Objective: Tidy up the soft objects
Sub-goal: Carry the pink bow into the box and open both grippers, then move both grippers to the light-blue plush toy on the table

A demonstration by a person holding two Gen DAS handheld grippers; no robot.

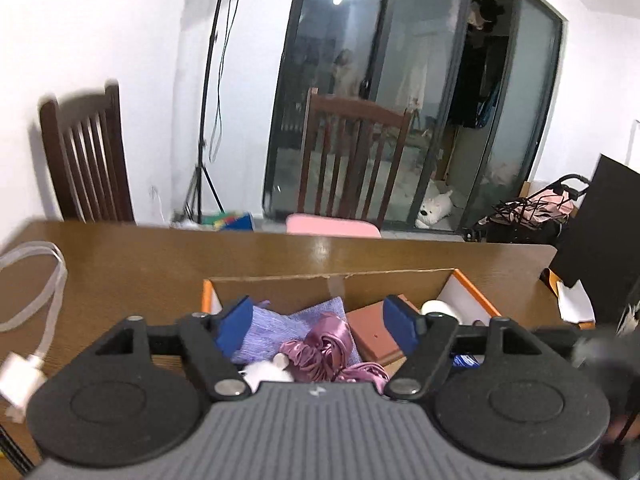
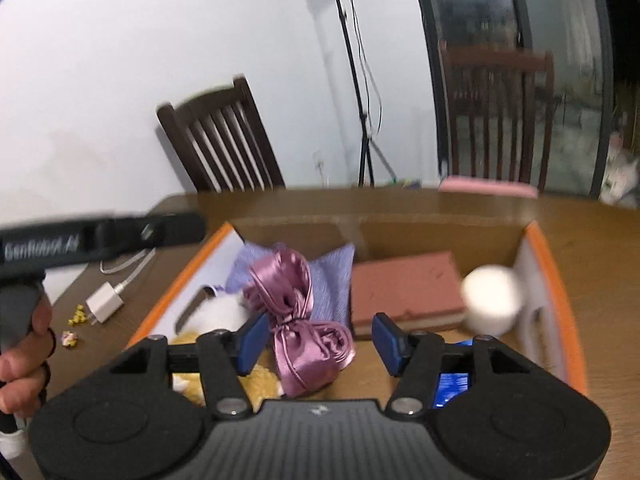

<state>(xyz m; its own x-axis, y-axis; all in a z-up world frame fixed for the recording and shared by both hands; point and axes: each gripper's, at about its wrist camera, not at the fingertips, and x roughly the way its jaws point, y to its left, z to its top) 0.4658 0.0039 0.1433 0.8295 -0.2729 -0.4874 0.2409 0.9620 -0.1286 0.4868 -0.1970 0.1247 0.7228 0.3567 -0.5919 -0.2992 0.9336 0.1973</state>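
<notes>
Grippers both spread over cardboard box (image 2: 440, 236) of soft stuff, nothing pinched.

L gripper (image 1: 318, 322): blue pads wide apart, empty; below the gap lie the purple satin ribbon (image 1: 320, 350) and lilac cloth (image 1: 276, 326). R gripper (image 2: 316, 342): pads apart too, nothing pressed betw. them; ribbon (image 2: 296, 320) sits under the gap, closer to the pad at 9 o'clock, not gripped. In R wrist view: lilac cloth (image 2: 320, 276) under ribbon at 12; brick-red foam block (image 2: 404, 288) at 2; white ball (image 2: 494, 300) (blurred) at 3, near box's orange-edged wall; white fluffy item (image 2: 218, 314) at 9; yellow plush (image 2: 256, 380) at 7. Box sits on wooden table (image 2: 600, 240). White charger w/ cable (image 2: 106, 300) on table, outside box at 9. Person's hand (image 2: 24, 344) grips L tool's handle, far left edge.
</notes>
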